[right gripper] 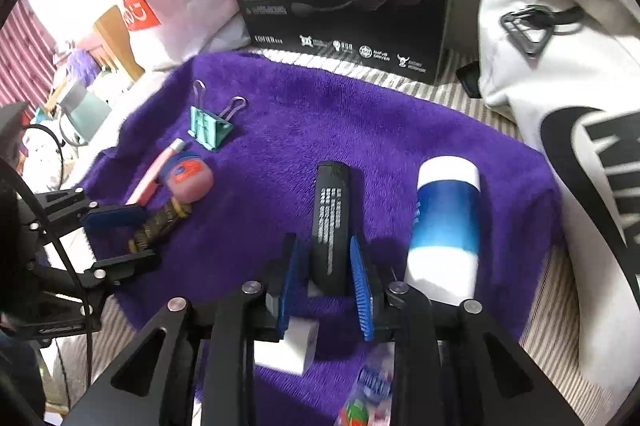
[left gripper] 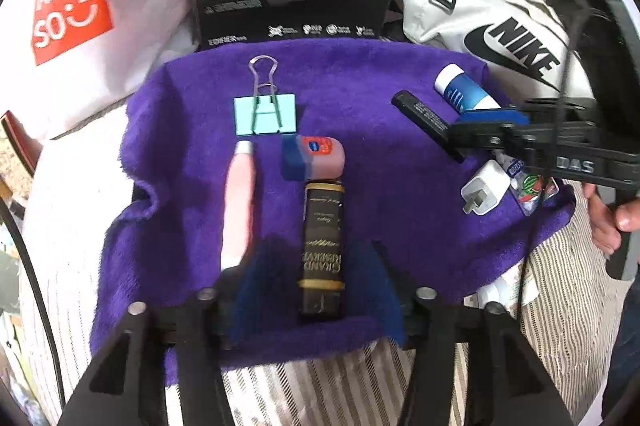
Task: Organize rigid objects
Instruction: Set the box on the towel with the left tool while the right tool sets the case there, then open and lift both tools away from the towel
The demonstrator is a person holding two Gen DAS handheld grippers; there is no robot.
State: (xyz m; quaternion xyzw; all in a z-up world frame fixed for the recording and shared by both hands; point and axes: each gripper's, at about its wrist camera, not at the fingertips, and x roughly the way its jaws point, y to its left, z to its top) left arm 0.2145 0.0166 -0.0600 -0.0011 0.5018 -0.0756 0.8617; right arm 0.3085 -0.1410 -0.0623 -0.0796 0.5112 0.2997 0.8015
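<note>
Under right fingers point(right gripper: 326, 290) — white charger point(right gripper: 286, 348), half-hidden.

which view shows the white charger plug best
The left wrist view: the charger plug lies whole on the purple towel, prongs visible. In the right wrist view only a blurred white corner shows under the right gripper.

Black angular tongs point(right gripper: 326, 286), ribbed blue pads point(right gripper: 362, 290), silver pivot screws, thin black cable
</note>
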